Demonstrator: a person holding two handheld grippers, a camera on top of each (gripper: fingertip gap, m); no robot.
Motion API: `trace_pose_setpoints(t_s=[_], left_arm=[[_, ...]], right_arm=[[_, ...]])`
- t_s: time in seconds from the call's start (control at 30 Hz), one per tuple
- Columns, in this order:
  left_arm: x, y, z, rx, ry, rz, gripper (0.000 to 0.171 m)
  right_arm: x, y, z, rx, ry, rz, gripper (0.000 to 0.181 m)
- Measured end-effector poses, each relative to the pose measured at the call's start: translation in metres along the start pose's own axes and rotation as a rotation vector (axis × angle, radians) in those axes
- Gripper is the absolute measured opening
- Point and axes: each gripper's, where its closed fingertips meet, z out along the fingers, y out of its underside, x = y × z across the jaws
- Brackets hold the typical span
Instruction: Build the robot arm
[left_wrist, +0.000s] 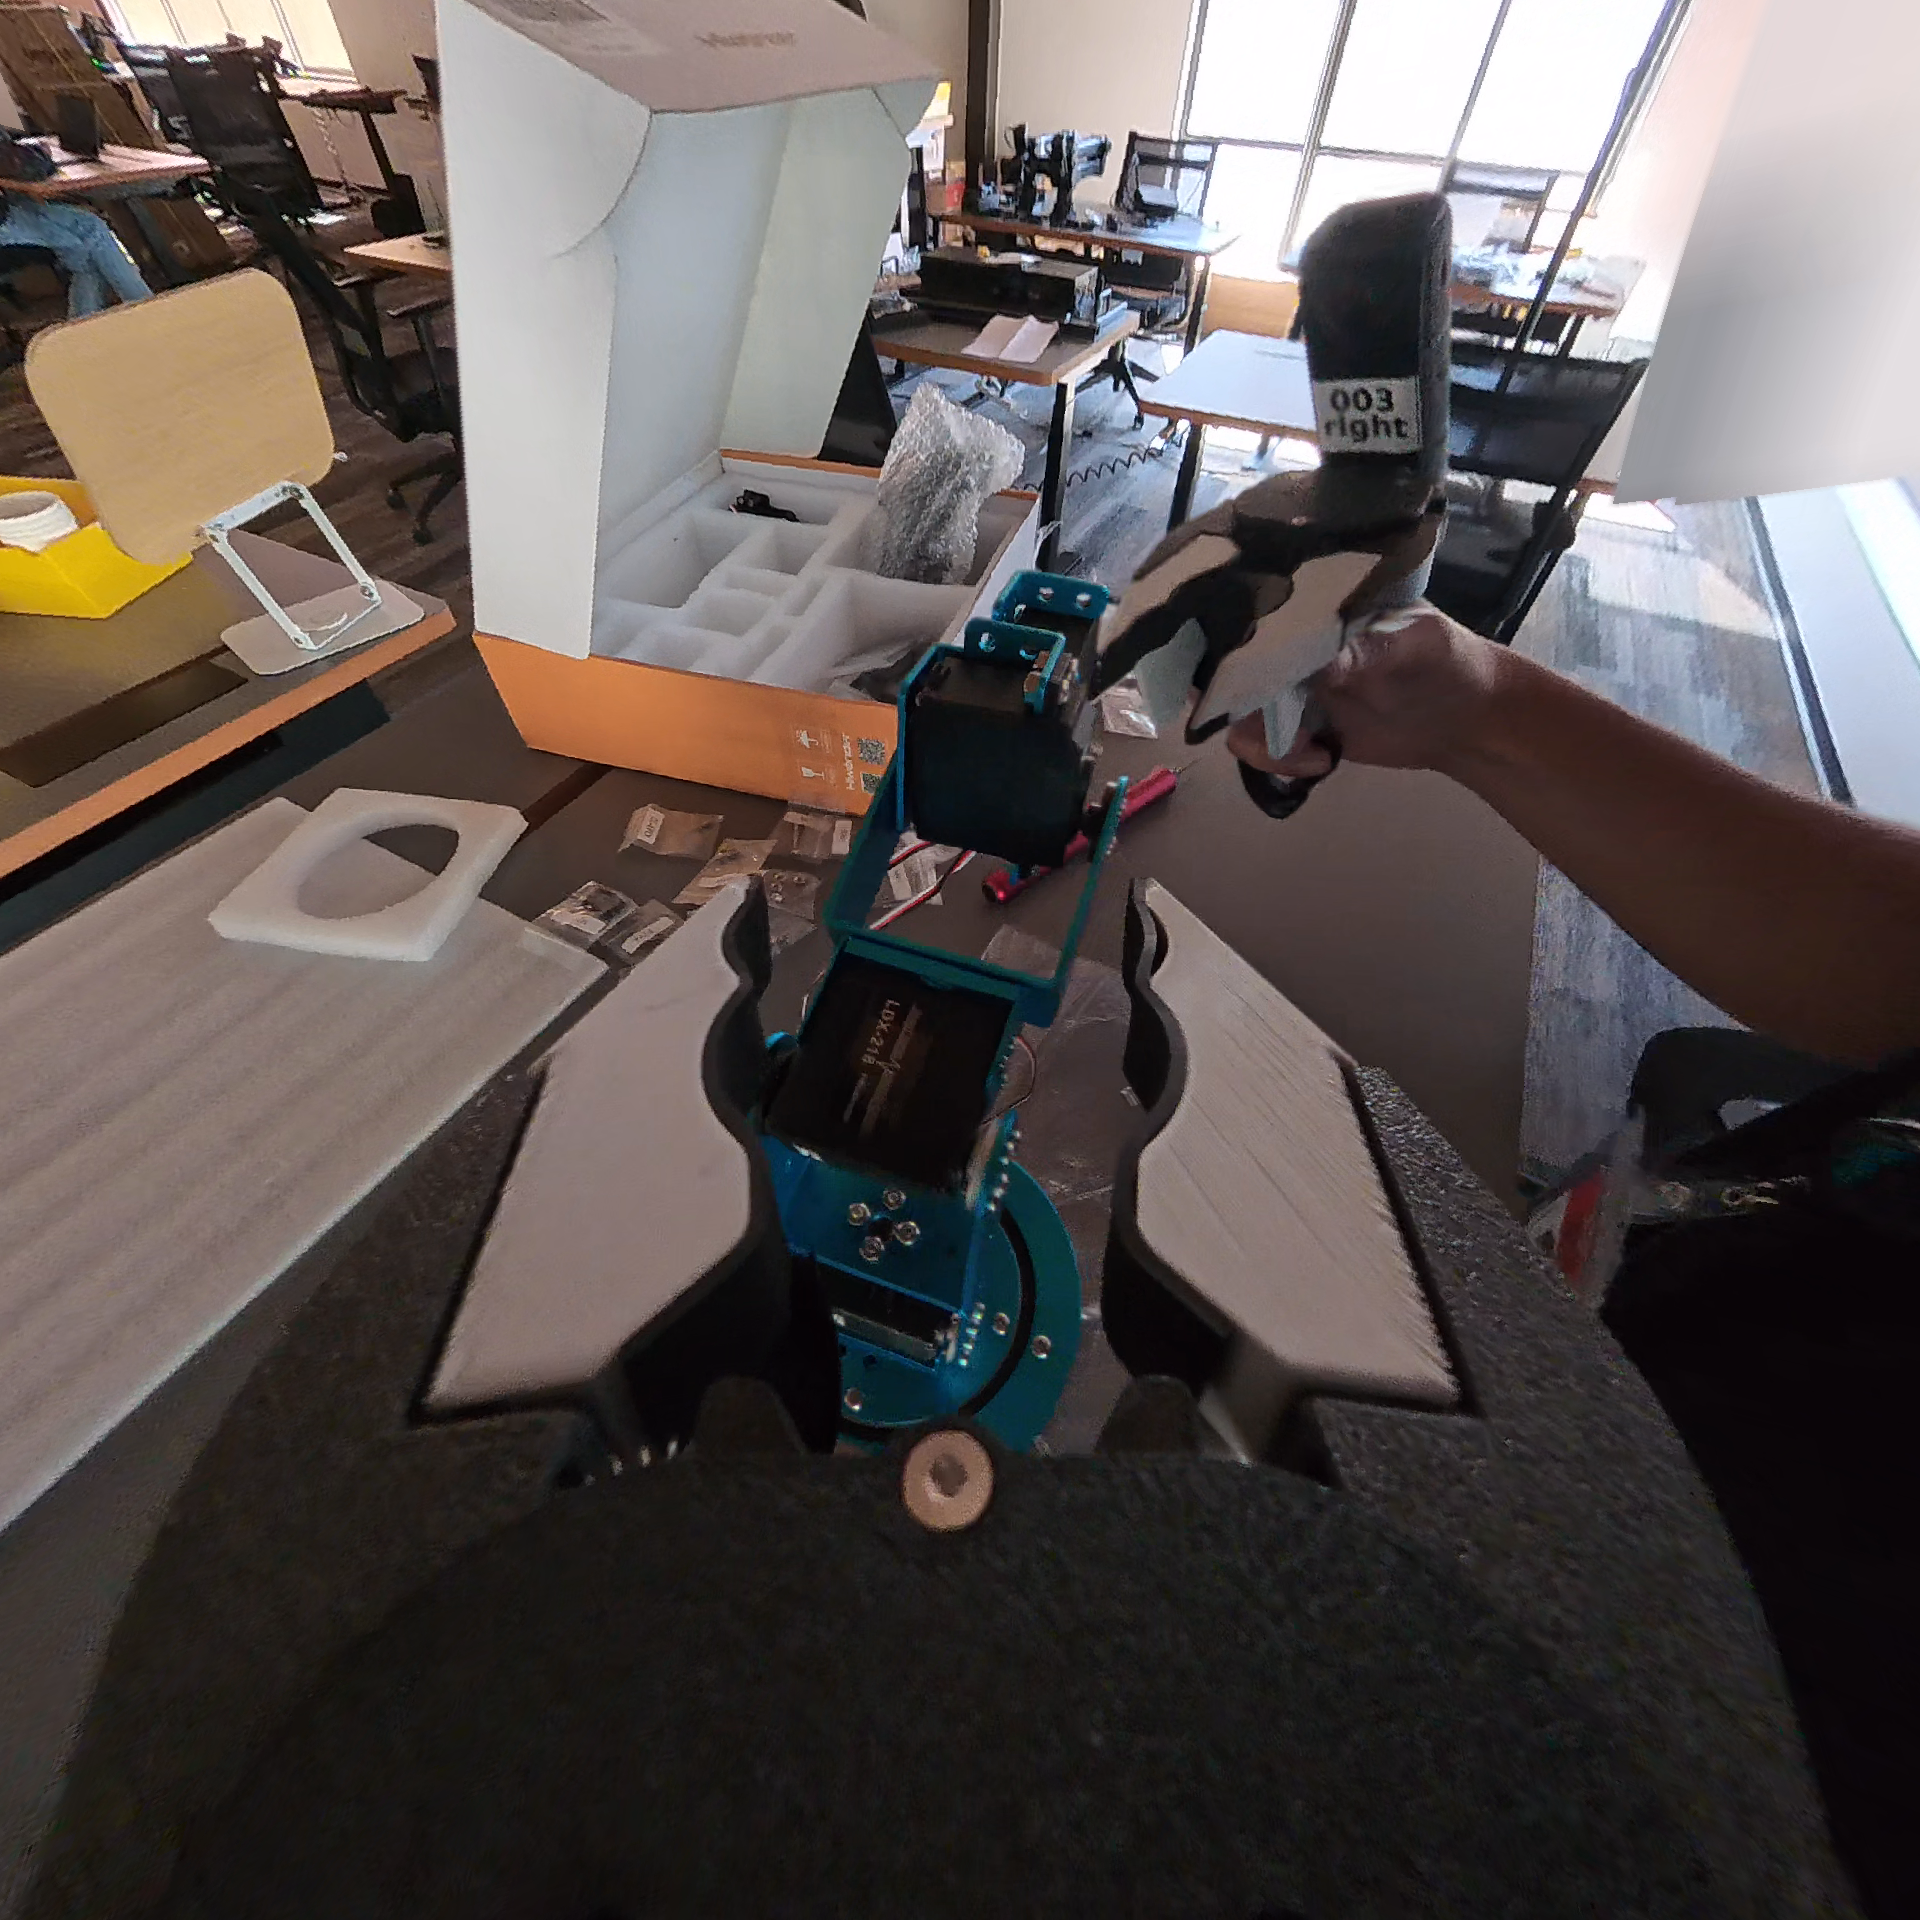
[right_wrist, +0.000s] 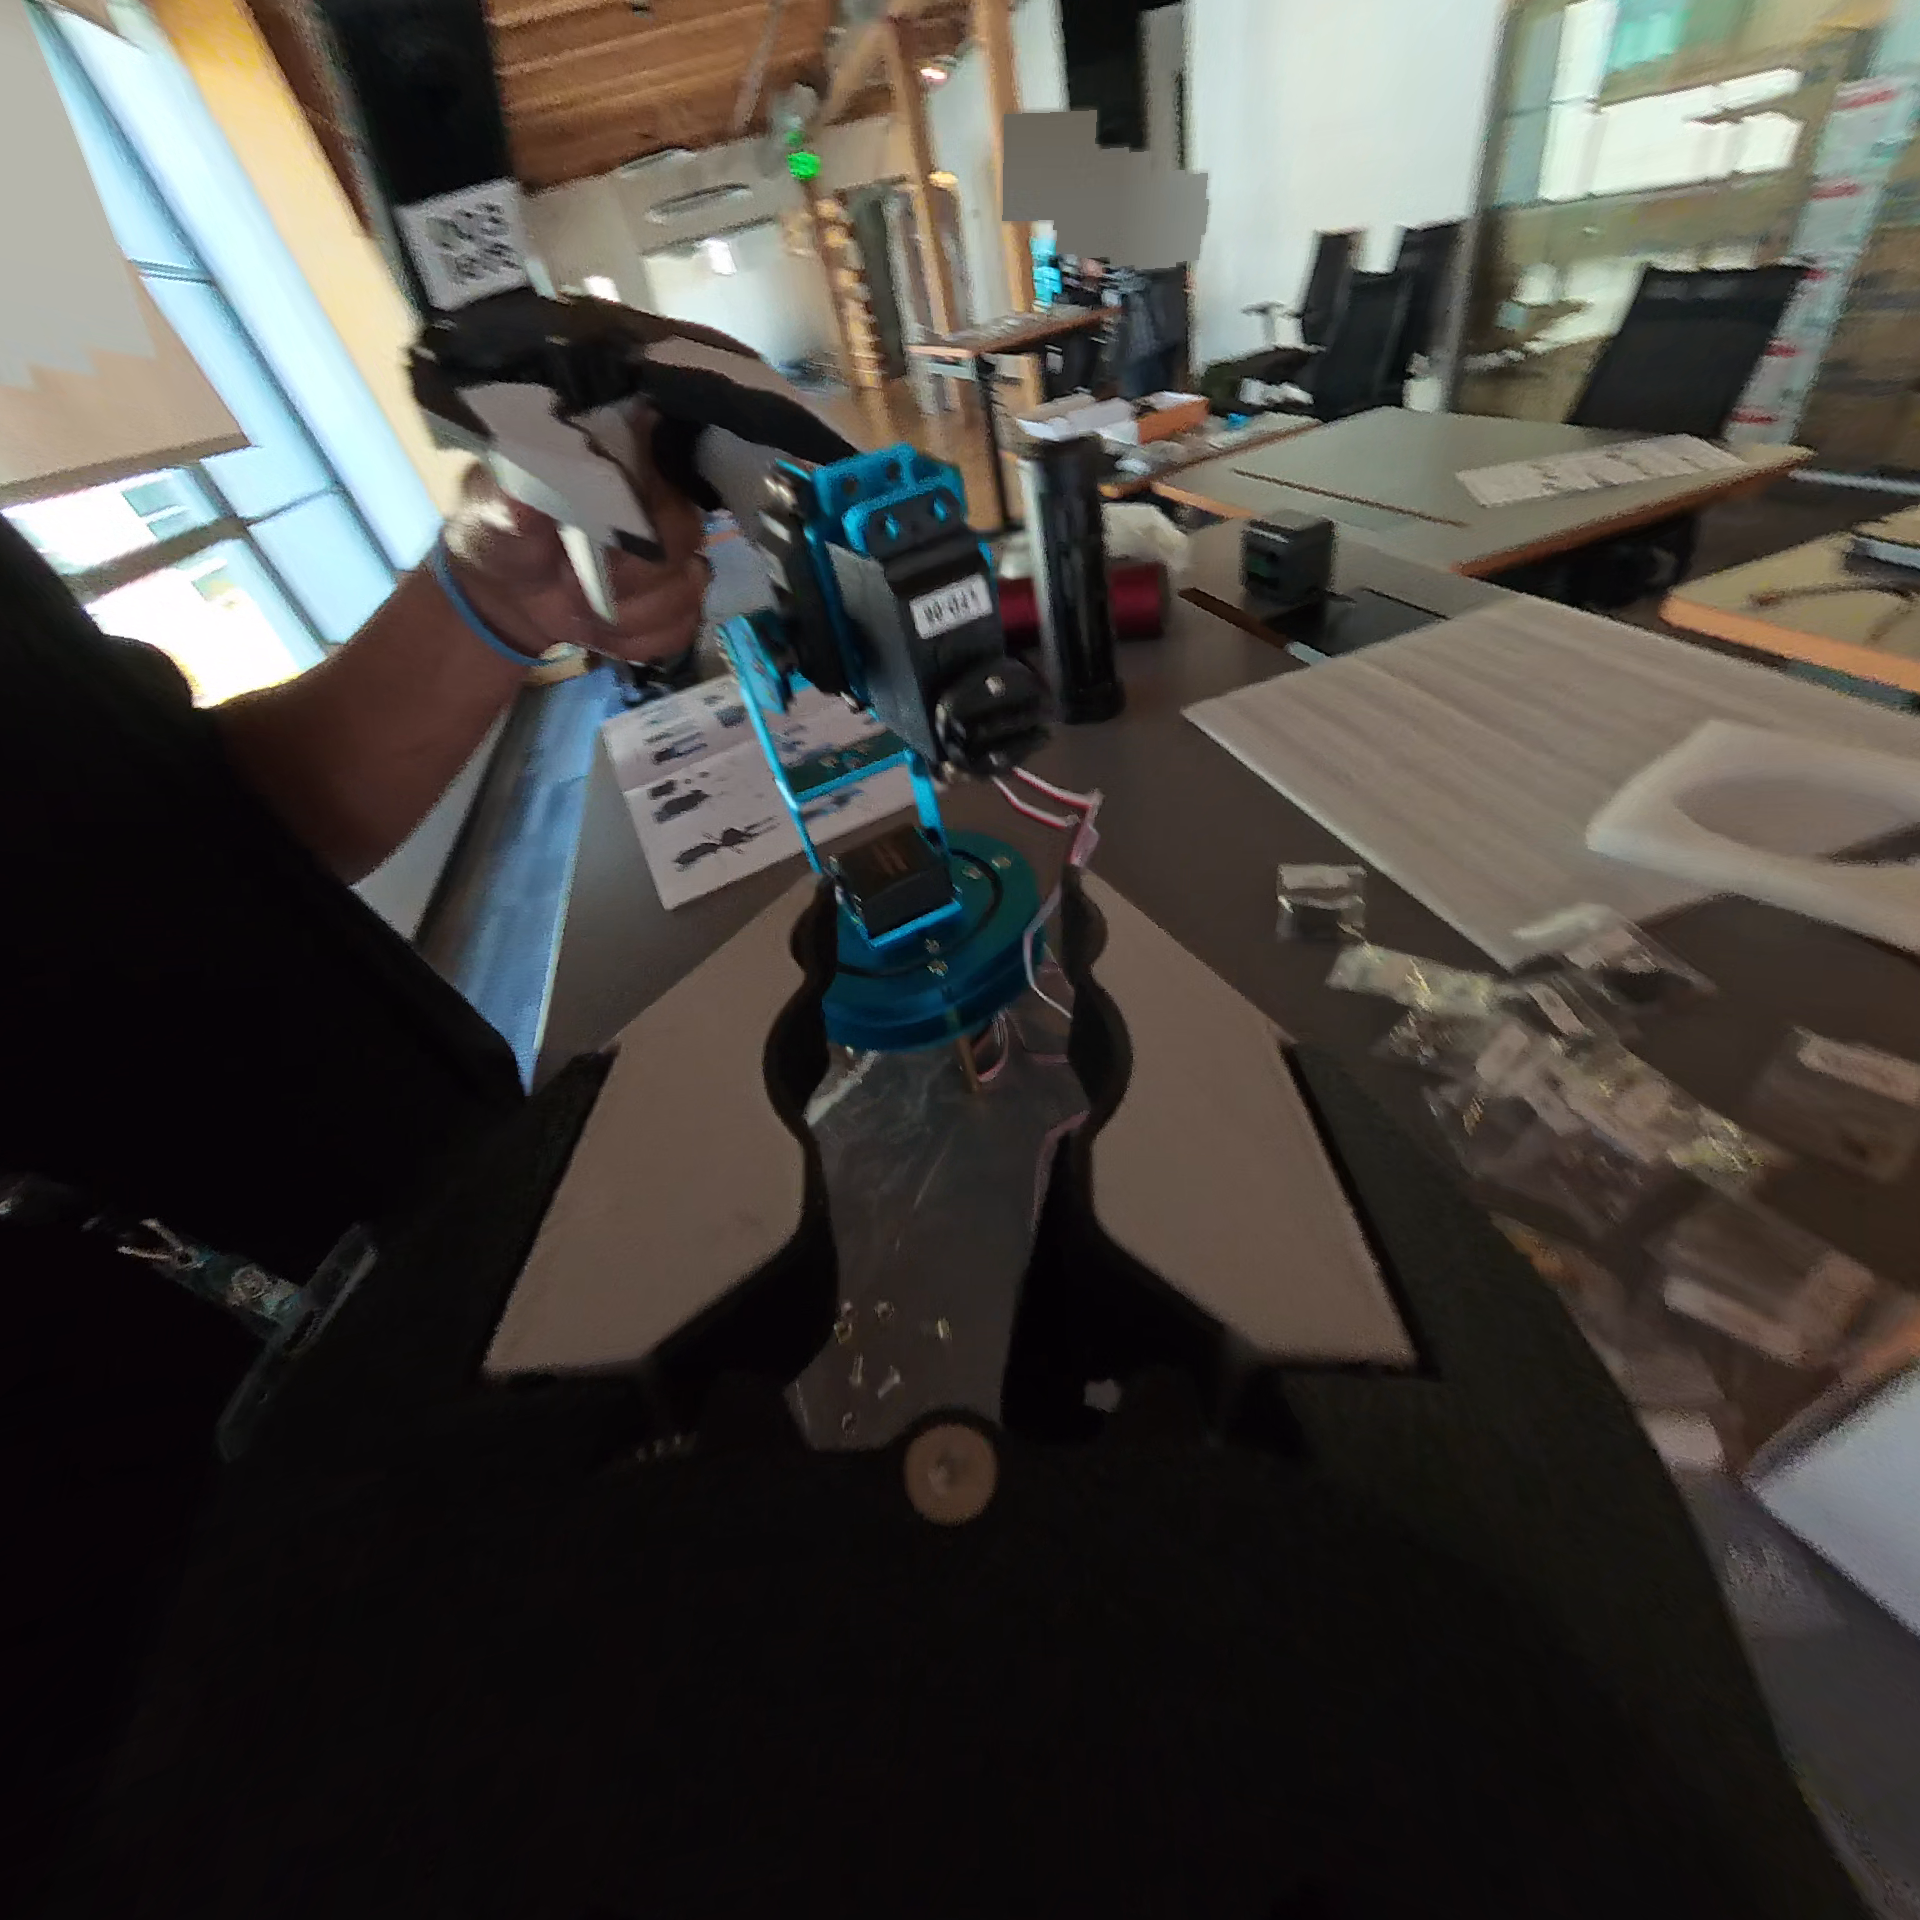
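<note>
dark table in a big office with desks and chairs. left claw spread wide around blue robot arm. right claw: cannot tell.

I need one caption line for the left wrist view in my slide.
Open left tongs flank a blue servo arm; right tongs sit at its top bracket.
</note>
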Motion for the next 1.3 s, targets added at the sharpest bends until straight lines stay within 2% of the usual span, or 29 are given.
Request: trace_pose_setpoints(t_s=[0.2, 0.37, 0.43, 0.5, 0.67, 0.73, 0.77, 0.83, 0.9, 0.97, 1.03, 1.1, 1.2, 1.3], left_arm=[[0.030, 0.001, -0.019, 0.027, 0.032, -0.033, 0.065], [0.077, 0.000, -0.021, 0.059, 0.152, -0.139, 0.059], [0.099, -0.001, -0.013, 0.080, 0.203, -0.182, 0.057], [0.120, 0.003, 0.002, 0.069, 0.250, -0.209, 0.055], [0.159, 0.023, 0.046, -0.029, 0.289, -0.183, 0.054], [0.163, 0.023, 0.054, -0.065, 0.253, -0.108, 0.054], [0.160, 0.021, 0.053, -0.082, 0.228, -0.059, 0.054], [0.142, 0.014, 0.041, -0.110, 0.164, 0.000, 0.052], [0.109, 0.008, 0.018, -0.138, 0.084, 0.003, 0.055], [0.061, 0.004, -0.008, -0.114, -0.047, -0.026, 0.064], [0.021, 0.010, -0.027, -0.066, -0.139, -0.071, 0.071], [-0.003, 0.023, -0.029, -0.028, -0.161, -0.102, 0.085], [-0.015, 0.034, -0.014, 0.045, -0.118, -0.145, 0.095], [-0.021, 0.042, 0.003, 0.086, -0.070, -0.152, 0.096]], right_arm=[[-0.004, 0.045, -0.054, -0.076, 0.211, 0.118, 0.033], [-0.003, 0.138, -0.147, -0.401, 0.541, 0.225, 0.029], [-0.007, 0.169, -0.181, -0.506, 0.635, 0.270, 0.027], [-0.010, 0.188, -0.203, -0.543, 0.680, 0.309, 0.026], [0.005, 0.196, -0.232, -0.474, 0.729, 0.339, 0.019], [0.012, 0.180, -0.223, -0.403, 0.685, 0.322, 0.021], [0.015, 0.165, -0.207, -0.338, 0.637, 0.305, 0.023], [0.009, 0.125, -0.152, -0.183, 0.453, 0.257, 0.031], [-0.003, 0.090, -0.089, -0.065, 0.270, 0.170, 0.034], [-0.011, 0.068, -0.033, -0.027, 0.129, 0.128, 0.041], [-0.010, 0.040, 0.007, 0.077, 0.025, 0.120, 0.043], [-0.006, 0.015, 0.032, 0.228, -0.099, 0.210, 0.052], [-0.001, -0.005, 0.051, 0.386, -0.225, 0.327, 0.055], [-0.004, -0.018, 0.058, 0.497, -0.310, 0.370, 0.051]])
